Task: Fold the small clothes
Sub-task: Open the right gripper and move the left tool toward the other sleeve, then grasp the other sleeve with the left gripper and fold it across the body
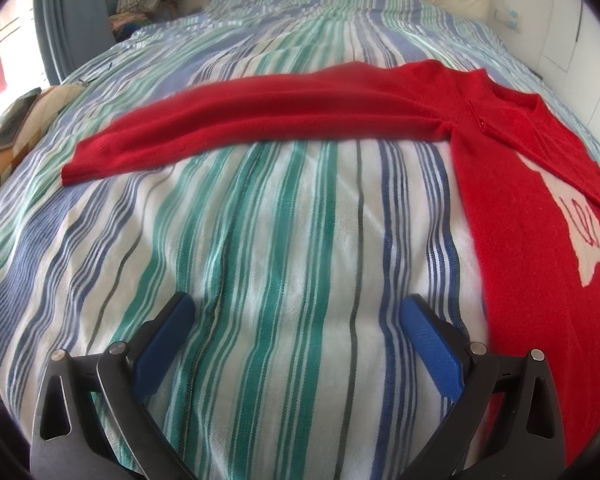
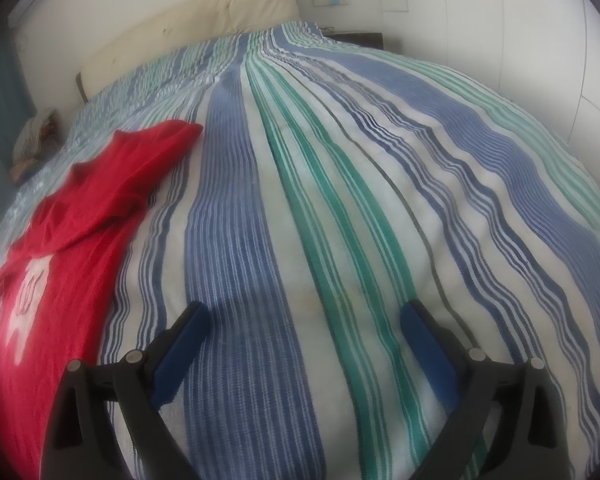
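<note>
Red sweater (image 1: 512, 184) flat on striped bedspread (image 1: 268, 240), one sleeve (image 1: 228, 116) stretched left. Left gripper (image 1: 296, 312) and right gripper (image 2: 304, 320): fingers wide, holding nothing, above bare bedspread.

Soft cloth on the bed, hard plastic on the tools

The red sweater (image 1: 284, 112) is a fuzzy matt knit; the striped bedspread (image 1: 260, 240) is a coarse woven cloth. The left gripper (image 1: 296, 320) and right gripper (image 2: 304, 328) have matt black plastic arms, textured blue pads (image 1: 436, 344) and dull metal pins. The cream headboard (image 2: 204, 20) looks smooth and padded.
</note>
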A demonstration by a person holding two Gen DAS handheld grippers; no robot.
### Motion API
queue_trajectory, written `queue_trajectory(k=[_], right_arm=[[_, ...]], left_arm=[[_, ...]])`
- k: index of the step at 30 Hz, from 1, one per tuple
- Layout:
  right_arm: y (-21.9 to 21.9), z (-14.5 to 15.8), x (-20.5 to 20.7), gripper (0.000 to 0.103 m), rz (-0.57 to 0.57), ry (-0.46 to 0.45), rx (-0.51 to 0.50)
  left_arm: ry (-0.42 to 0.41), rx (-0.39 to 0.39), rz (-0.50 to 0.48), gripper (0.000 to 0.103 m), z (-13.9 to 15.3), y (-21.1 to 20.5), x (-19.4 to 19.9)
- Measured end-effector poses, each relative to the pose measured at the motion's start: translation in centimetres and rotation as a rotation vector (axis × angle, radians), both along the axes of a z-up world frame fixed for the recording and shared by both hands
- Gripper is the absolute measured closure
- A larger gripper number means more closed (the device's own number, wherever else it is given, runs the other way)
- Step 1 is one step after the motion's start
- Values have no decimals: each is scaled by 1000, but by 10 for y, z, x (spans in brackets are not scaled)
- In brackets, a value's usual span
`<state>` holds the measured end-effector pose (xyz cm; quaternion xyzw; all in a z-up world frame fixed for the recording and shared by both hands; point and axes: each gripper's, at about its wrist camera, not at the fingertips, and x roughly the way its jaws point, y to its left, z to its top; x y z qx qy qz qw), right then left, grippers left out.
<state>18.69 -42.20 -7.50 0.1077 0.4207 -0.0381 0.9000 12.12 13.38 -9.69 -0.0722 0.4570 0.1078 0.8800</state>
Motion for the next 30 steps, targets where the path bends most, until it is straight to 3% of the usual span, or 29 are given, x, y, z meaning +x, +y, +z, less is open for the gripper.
queue_trajectory(k=[3,6,10,14,16,21,23,24,25,27,30], right_arm=[[0,0,0,7,1,1,-3],[0,0,0,7,2,1,-3],[0,0,2,5,6,4,-5],[1,0,3,5,9,9,-12],[2,0,3,5,9,9,-13],[2,0,4,5,9,8,-11],[1,0,4,5,9,8,-10],[1,0,4,5,9,8,-11],[1,0,4,5,9,8,-11],[1,0,4,5,9,8,-11],[2,0,4,5,9,10,-13]], left_arm=[[-108,-214,57,1,20,36,-14],[-180,-381,218,1,34,91,-26],[-141,-469,432,1,35,155,-25],[-80,-584,459,2,11,199,8],[-100,-608,471,2,3,209,22],[-159,-527,498,6,-1,218,44],[-159,-457,504,33,3,216,46],[-149,-435,490,65,4,217,49],[-145,-439,474,90,5,216,50],[-147,-438,465,94,11,213,50],[-191,-355,406,95,44,194,56]])
